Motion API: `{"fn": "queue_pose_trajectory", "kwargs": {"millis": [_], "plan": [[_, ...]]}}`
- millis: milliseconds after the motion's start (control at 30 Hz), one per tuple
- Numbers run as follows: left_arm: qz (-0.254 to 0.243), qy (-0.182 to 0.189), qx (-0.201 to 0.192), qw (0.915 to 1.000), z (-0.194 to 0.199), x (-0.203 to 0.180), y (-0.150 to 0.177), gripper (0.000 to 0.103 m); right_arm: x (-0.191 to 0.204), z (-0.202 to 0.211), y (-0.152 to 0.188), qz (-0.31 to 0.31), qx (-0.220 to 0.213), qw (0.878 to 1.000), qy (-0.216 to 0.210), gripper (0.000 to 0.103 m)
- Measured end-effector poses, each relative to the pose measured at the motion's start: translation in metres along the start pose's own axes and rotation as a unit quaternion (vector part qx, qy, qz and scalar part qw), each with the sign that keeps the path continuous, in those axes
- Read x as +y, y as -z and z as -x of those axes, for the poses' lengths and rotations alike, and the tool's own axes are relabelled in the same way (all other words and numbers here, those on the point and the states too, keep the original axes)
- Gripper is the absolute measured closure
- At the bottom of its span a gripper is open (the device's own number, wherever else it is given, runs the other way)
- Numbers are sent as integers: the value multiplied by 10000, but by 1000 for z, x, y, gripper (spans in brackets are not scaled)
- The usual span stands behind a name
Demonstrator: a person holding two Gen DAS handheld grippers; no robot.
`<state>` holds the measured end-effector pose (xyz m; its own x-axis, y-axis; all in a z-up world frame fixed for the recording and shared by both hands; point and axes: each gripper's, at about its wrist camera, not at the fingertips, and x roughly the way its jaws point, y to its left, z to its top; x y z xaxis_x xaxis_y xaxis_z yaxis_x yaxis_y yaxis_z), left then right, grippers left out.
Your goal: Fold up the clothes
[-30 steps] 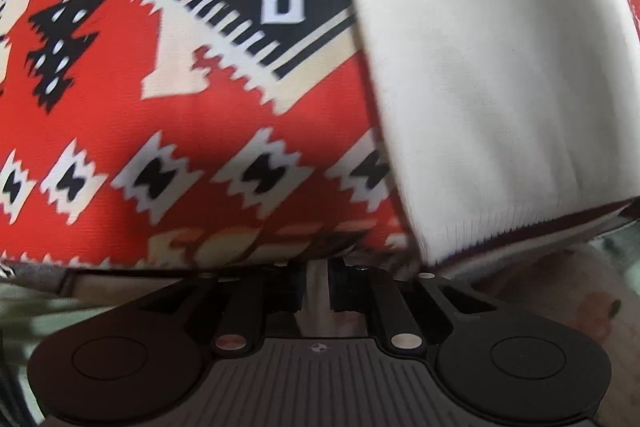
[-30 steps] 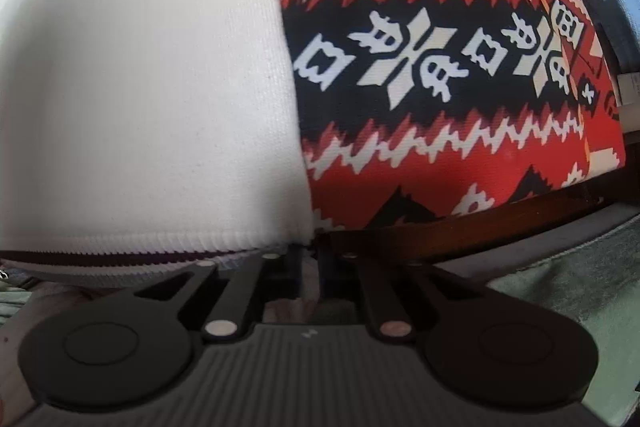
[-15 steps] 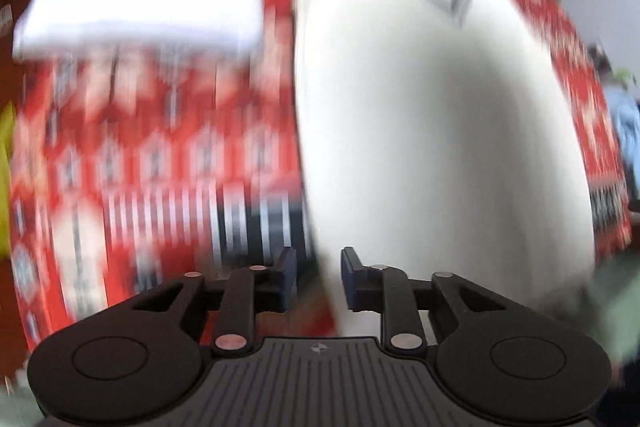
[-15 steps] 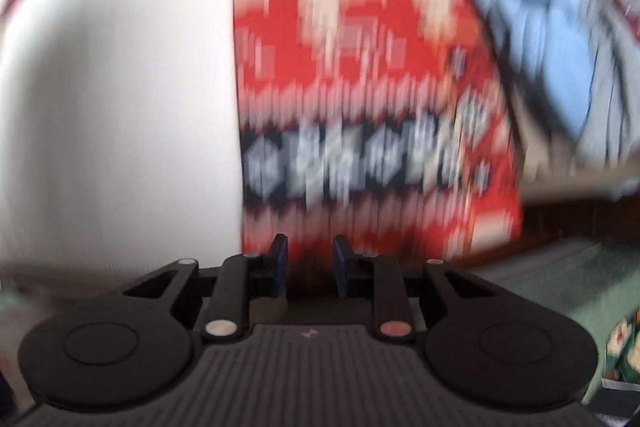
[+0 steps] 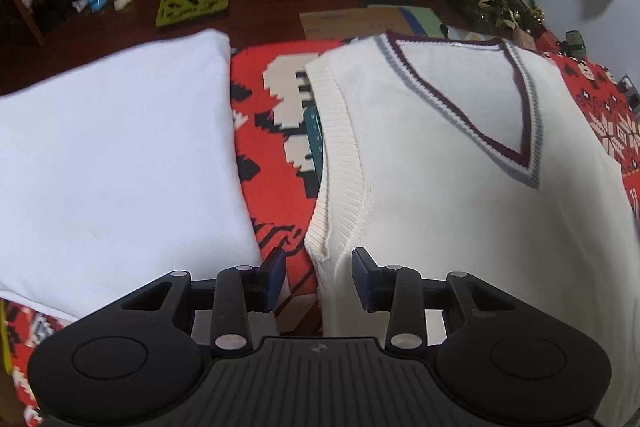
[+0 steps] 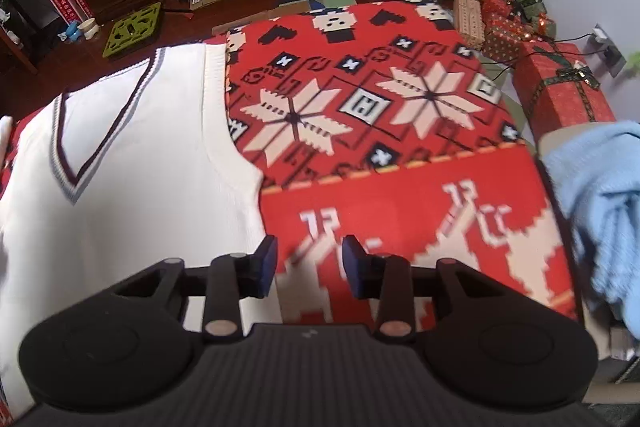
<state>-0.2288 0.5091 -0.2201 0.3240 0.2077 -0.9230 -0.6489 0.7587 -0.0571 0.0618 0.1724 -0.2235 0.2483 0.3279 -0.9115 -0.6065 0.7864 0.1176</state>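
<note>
The cream vest (image 5: 460,187) lies flat and smooth on the red patterned blanket (image 6: 400,195) that covers the surface, neckline away from me, its body stretching out ahead of both tools. It looks spread out ready for folding rather than folded: both armholes and the V-neck are showing, and no part is turned over.

The left hand-held gripper (image 5: 319,279) hangs above the vest's side edge just below the armhole; its jaws are opening and the edge runs under the gap, but the pads press on nothing. The right hand-held gripper (image 6: 310,267) is over the blanket just beside the vest's other edge, jaws opening too, nothing between them.

Left of the left tool rests a white folded piece (image 5: 116,155), seemingly finished. Far right of the right tool, a light blue garment (image 6: 600,211) lies bunched, probably waiting its turn.
</note>
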Motion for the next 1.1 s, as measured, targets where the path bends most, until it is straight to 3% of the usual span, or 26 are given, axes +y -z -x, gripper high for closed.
{"fn": "queue_pose_trajectory", "kwargs": {"millis": [100,267,333,433,500,567,667,733,800,867,967,1033,1100], "plan": [[57,-21,19,10000,-6,4,2,70,6,-24,-11,88,21,9999,-131,64],[211,191,23,9996,-12,10,4,86,22,-47,-29,305,46,9991,-299,67],[162,276,-6,9995,-12,9,4,94,28,-56,-33,373,90,9987,-330,73],[41,255,-55,9997,-11,8,4,96,36,-63,-36,534,132,9980,-320,98],[62,237,-66,9997,-13,12,3,96,43,-63,-37,726,98,9972,-168,100],[138,249,-73,9996,-15,16,3,95,45,-60,-37,821,2,9966,60,100],[118,80,-42,9999,-14,16,1,85,40,-61,-38,601,51,9982,56,99],[273,36,-37,9996,-9,20,-1,85,39,-60,-38,527,48,9986,71,98],[438,3,-153,9989,0,23,-3,85,38,-59,-38,452,45,9989,86,88],[410,0,-323,9986,11,20,-7,85,35,-51,-41,307,-80,9994,121,85],[290,149,-596,9977,23,8,-18,82,38,-36,-46,280,-336,9990,82,85],[454,538,-589,9958,20,-4,-26,69,50,-28,-48,488,-455,9978,-44,80],[414,830,-550,9942,10,-24,-29,67,71,-29,-48,768,-455,9957,-249,73]]}}
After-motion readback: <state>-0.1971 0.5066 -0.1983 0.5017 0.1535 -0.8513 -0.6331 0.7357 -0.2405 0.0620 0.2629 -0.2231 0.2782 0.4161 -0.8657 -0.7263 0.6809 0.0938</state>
